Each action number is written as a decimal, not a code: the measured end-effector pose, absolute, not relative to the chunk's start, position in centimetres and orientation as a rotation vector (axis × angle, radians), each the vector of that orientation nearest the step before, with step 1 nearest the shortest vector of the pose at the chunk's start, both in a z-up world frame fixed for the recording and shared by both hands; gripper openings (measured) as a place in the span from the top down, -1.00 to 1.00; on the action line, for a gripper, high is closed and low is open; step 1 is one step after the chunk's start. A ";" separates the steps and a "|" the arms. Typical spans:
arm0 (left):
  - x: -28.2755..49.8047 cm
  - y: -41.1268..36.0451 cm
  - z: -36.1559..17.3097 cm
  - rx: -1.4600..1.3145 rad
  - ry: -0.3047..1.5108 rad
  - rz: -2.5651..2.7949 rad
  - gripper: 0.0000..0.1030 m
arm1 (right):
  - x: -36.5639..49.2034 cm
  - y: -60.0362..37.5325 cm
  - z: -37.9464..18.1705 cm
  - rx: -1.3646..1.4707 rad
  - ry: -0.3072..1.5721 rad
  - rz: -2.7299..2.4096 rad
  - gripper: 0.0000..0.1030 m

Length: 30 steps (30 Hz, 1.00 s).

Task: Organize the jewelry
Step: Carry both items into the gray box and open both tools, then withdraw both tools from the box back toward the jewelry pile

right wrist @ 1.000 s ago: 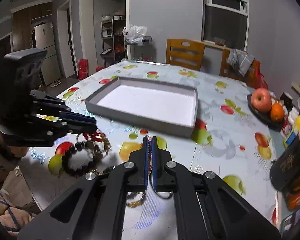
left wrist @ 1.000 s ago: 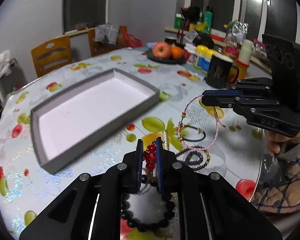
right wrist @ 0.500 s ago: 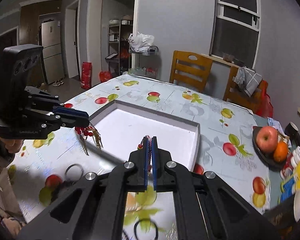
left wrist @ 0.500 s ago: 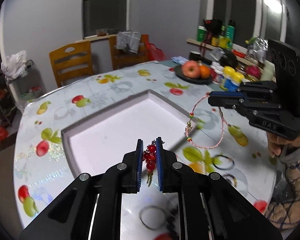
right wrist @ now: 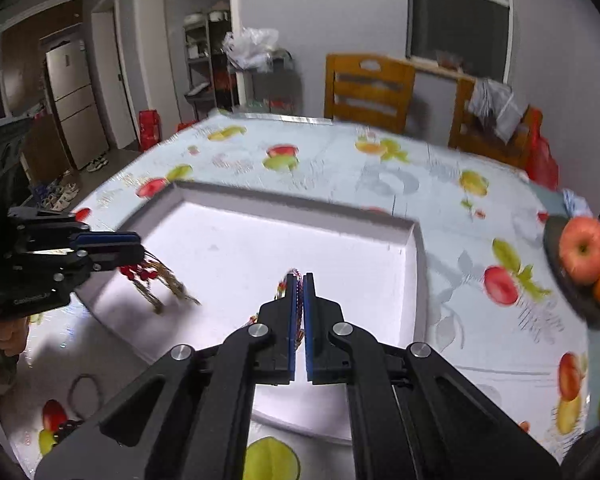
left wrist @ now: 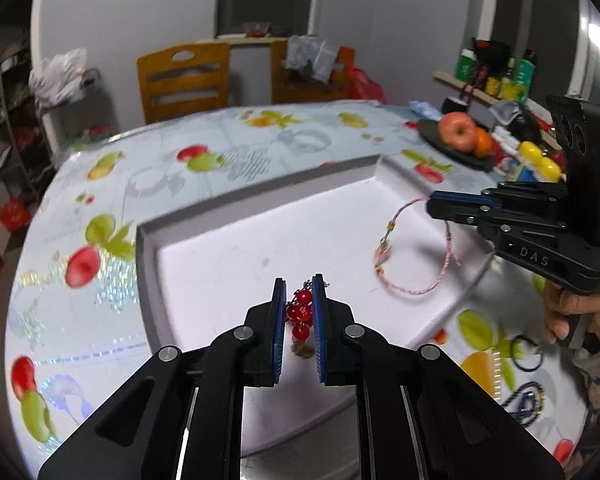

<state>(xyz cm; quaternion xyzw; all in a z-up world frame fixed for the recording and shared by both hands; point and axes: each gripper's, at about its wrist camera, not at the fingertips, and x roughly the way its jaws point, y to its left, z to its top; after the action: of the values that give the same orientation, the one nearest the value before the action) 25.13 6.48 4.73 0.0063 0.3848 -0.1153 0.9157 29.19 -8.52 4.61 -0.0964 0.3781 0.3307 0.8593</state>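
Both claws hang over the white tray (left wrist: 260,248), presumably so each piece drops inside. Left claw (left wrist: 299,312) is clamped on one red bead piece (left wrist: 300,314). Right claw (right wrist: 299,304) is pinched nearly closed on one pink cord bracelet (left wrist: 416,256), dangling above the tray floor. Two black rings (left wrist: 528,354) and a dark bead string (left wrist: 526,400) lie on the bench (left wrist: 260,148).

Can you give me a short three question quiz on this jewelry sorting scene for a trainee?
1. True or false: the left gripper is shut on the red bead piece.
2. What does the right gripper hold: A, an apple; B, the pink string bracelet; C, nothing?
3. Over what do both pieces hang?

Key: 1 true. 2 B. 3 The white tray; neither piece visibly lies flat in it.
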 end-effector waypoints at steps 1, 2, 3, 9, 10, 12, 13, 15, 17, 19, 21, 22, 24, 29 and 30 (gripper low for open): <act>25.2 6.7 4.4 0.010 0.798 -0.228 0.73 | 29.3 -8.5 4.1 -0.204 0.807 0.690 0.94; 25.3 6.9 3.9 0.007 0.806 -0.214 0.73 | 29.5 -8.6 3.6 -0.212 0.820 0.684 0.94; 25.4 7.1 3.7 0.004 0.811 -0.204 0.73 | 29.5 -8.7 3.3 -0.215 0.826 0.682 0.94; 24.9 7.6 3.2 0.024 0.796 -0.138 -0.26 | 29.2 -9.5 2.6 -0.212 0.843 0.672 0.63; 24.8 7.5 3.2 0.029 0.794 -0.138 -0.40 | 29.0 -9.6 2.6 -0.211 0.840 0.671 0.31; 24.3 7.3 3.5 0.041 0.781 -0.138 -0.50 | 28.5 -9.9 2.8 -0.206 0.823 0.677 -0.03; 24.1 7.2 3.6 0.045 0.777 -0.137 -0.54 | 28.3 -10.0 2.9 -0.203 0.815 0.680 -0.09; 23.8 7.0 3.8 0.047 0.777 -0.134 -0.55 | 27.9 -10.3 3.1 -0.198 0.809 0.681 -0.16; 23.5 6.9 3.9 0.049 0.775 -0.130 -0.59 | 27.7 -10.4 3.3 -0.191 0.800 0.685 -0.27; 23.0 6.7 4.0 0.057 0.769 -0.127 -0.76 | 27.6 -10.4 3.5 -0.190 0.786 0.687 -0.47; 22.6 6.5 4.1 0.067 0.763 -0.124 -0.76 | 27.4 -10.6 3.7 -0.192 0.777 0.689 -0.60; 22.4 6.4 4.1 0.074 0.763 -0.122 -0.77 | 27.3 -10.6 3.7 -0.190 0.774 0.689 -0.67; 22.0 6.2 4.2 0.084 0.765 -0.115 -0.77 | 27.2 -10.8 3.9 -0.184 0.770 0.690 -0.68; 20.3 6.0 4.6 0.087 0.750 -0.111 -0.80 | 26.2 -11.6 4.5 -0.162 0.754 0.696 -0.71; 19.8 6.0 4.8 0.083 0.744 -0.110 -0.80 | 25.9 -11.8 4.7 -0.159 0.746 0.695 -0.72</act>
<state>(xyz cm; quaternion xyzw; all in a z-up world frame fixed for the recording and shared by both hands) 19.82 5.97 4.78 0.0403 0.3634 -0.0536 0.9292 25.87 -11.80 4.66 -0.0762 0.3566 0.3324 0.8698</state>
